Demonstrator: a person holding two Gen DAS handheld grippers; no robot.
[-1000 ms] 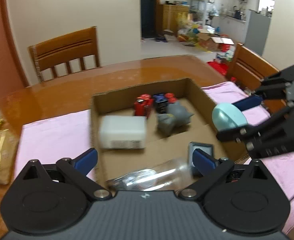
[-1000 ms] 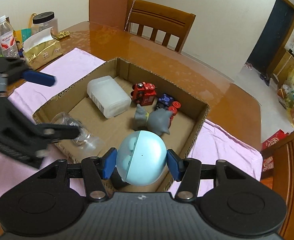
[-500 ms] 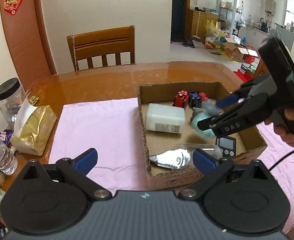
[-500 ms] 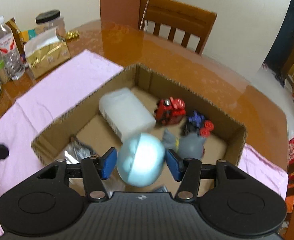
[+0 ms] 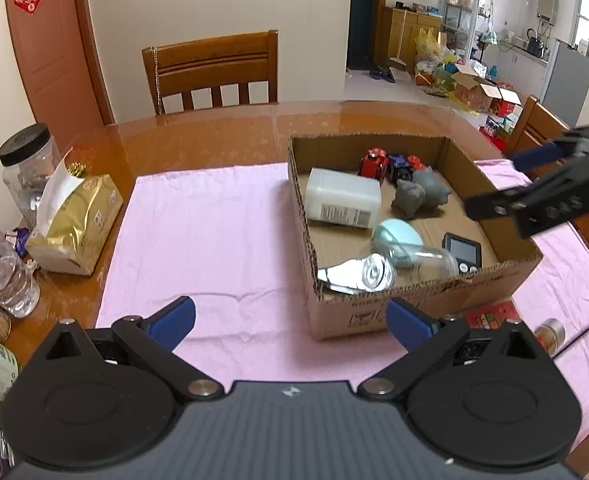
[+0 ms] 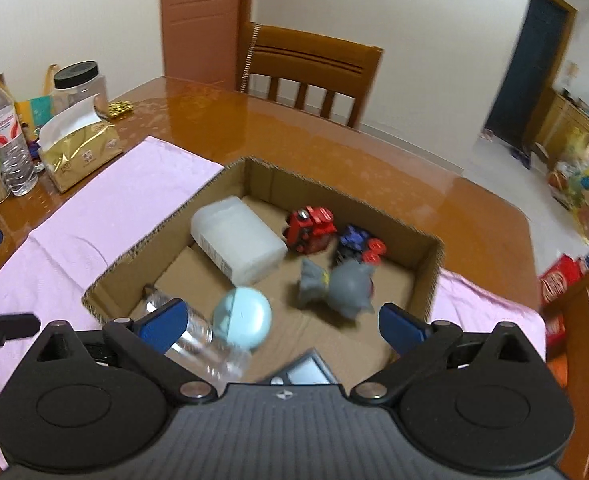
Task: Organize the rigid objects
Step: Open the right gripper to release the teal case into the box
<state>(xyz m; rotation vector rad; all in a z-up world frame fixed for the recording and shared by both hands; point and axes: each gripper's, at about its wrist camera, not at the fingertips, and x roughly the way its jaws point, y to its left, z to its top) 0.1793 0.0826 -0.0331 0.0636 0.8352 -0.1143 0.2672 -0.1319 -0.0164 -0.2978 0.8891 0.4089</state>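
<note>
An open cardboard box (image 5: 414,312) (image 6: 430,280) stands on a pink cloth. In it a light blue ball (image 5: 396,240) (image 6: 244,318) lies loose against a clear bottle (image 5: 378,274) (image 6: 198,344). The box also holds a white container (image 5: 340,204), a red toy (image 6: 310,228), a blue toy (image 6: 354,240), a grey figure (image 6: 342,288) and a small black screen device (image 5: 462,254). My right gripper (image 6: 282,325) (image 5: 494,184) hovers over the box's near right side. Its jaws are opening wide and the pads touch nothing. My left gripper (image 5: 290,320) is open and empty over the cloth by the box's front wall.
A gold tissue pack (image 5: 74,224), a black-lidded jar (image 5: 26,164) and a water bottle (image 6: 8,136) crowd the table's left end. A wooden chair (image 5: 210,68) stands behind the table. A red packet (image 5: 490,314) and a small jar (image 5: 550,332) lie in front of the box.
The right gripper opened and let go of the blue ball, which dropped into the box beside the clear bottle. The left gripper drew back from the box, leftward over the cloth.
</note>
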